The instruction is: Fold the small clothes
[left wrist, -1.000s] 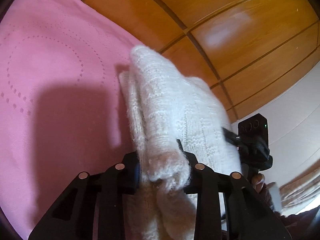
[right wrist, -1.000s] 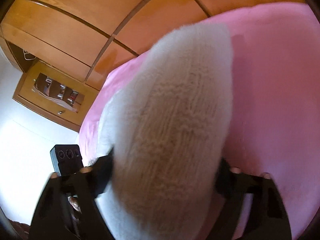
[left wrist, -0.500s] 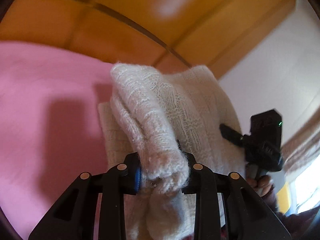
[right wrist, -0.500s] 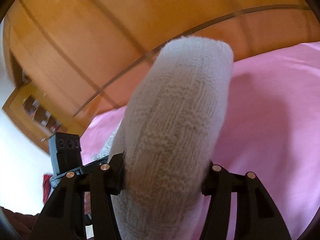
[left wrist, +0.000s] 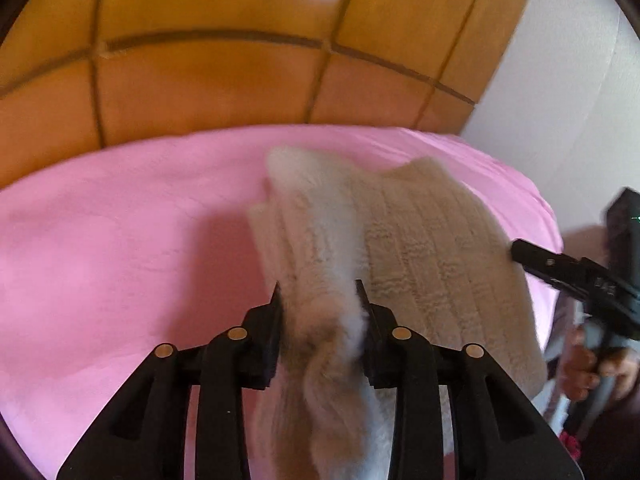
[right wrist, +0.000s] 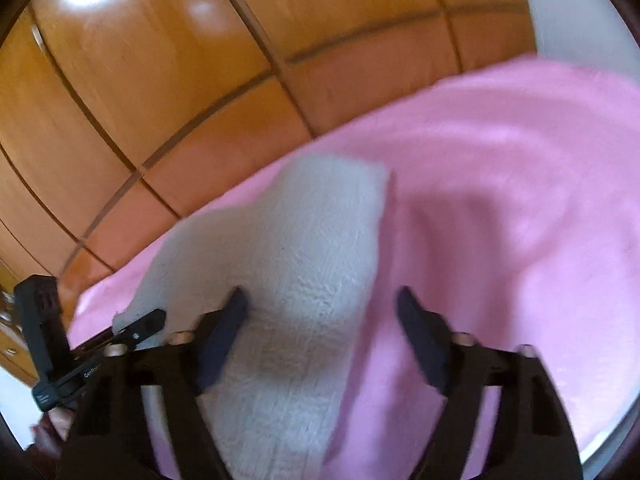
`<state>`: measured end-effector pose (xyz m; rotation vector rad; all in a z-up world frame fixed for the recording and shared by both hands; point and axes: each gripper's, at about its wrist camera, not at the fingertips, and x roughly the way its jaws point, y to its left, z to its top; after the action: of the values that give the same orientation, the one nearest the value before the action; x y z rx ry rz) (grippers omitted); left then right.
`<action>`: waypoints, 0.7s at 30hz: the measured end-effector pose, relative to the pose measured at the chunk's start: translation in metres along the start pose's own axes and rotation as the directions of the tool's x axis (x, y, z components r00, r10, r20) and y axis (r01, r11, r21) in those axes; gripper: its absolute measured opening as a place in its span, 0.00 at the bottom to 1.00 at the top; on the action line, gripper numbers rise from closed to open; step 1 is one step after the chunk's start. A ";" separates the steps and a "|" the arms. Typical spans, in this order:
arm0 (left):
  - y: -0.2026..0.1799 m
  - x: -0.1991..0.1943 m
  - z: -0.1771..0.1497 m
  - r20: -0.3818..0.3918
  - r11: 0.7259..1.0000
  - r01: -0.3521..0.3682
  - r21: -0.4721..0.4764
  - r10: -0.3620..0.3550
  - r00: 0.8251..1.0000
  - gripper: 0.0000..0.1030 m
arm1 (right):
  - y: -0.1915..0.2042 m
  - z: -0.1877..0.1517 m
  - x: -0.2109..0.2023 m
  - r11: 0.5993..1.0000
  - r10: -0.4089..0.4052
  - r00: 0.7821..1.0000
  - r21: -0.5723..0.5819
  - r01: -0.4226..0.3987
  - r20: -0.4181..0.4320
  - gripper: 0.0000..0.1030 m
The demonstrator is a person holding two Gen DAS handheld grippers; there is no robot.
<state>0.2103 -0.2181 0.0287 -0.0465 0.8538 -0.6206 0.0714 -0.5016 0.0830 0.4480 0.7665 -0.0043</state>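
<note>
Over the pink bed (left wrist: 120, 240), the left hand-held gripper (left wrist: 320, 300) pinches a bunched edge of the knit (left wrist: 420, 248), though its jaws are easing apart. The knit looks soft, light, floppy; doubled edges grip best. The right hand-held gripper (right wrist: 320, 300) is spreading, one pad clear. Only the left view shows the knit's full spread.

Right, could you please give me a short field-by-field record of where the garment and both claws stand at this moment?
surface: pink bedcover
garment: white knit garment, bunched, lying partly on the cover
left claw: jaws opening, pads pressing a bunched fold of the garment
right claw: jaws opening, garment between them, one finger standing clear of it
background: wooden panelled doors
image quality: motion-blurred
</note>
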 end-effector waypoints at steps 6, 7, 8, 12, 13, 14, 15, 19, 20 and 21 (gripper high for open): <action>0.000 0.001 -0.016 -0.004 0.985 -0.167 0.053 0.167 0.986 0.31 | 0.058 -0.011 0.014 0.987 -0.060 0.998 -0.148 0.061 0.010 0.52; 0.001 0.005 -0.017 -0.012 0.981 -0.186 0.057 0.187 0.982 0.31 | 0.068 -0.012 0.027 0.982 -0.091 0.996 -0.167 0.089 -0.007 0.52; 0.005 0.009 -0.018 -0.014 0.978 -0.203 0.055 0.204 0.979 0.32 | 0.075 -0.014 0.041 0.973 -0.130 0.991 -0.194 0.123 -0.025 0.53; 0.021 0.003 -0.018 -0.017 0.976 -0.215 -0.010 0.215 0.976 0.48 | 0.085 -0.016 0.057 0.952 -0.212 0.977 -0.230 0.202 -0.020 0.56; 0.023 -0.003 -0.018 -0.008 0.976 -0.215 -0.025 0.215 0.977 0.53 | 0.087 -0.015 0.052 0.953 -0.214 0.977 -0.221 0.205 -0.017 0.56; 0.023 -0.012 -0.019 0.012 0.976 -0.215 -0.035 0.216 0.976 0.54 | 0.088 -0.016 0.045 0.955 -0.215 0.976 -0.211 0.208 -0.011 0.56; 0.021 -0.018 -0.019 0.023 0.975 -0.219 -0.034 0.220 0.975 0.56 | 0.088 -0.016 0.038 0.955 -0.220 0.975 -0.207 0.214 -0.006 0.57; 0.013 -0.047 -0.029 0.078 0.970 -0.240 -0.030 0.242 0.967 0.56 | 0.096 -0.037 0.002 0.957 -0.203 0.979 -0.205 0.205 0.031 0.56; 0.012 -0.053 -0.032 0.085 0.970 -0.240 -0.032 0.242 0.966 0.56 | 0.100 -0.042 -0.002 0.957 -0.197 0.980 -0.211 0.200 0.033 0.55; 0.011 -0.057 -0.035 0.091 0.970 -0.239 -0.033 0.241 0.966 0.56 | 0.103 -0.050 -0.009 0.956 -0.193 0.981 -0.220 0.196 0.036 0.55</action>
<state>0.1627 -0.1713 0.0415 0.0085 0.7610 -0.3781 0.0484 -0.3897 0.0979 0.1575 0.7851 -0.1046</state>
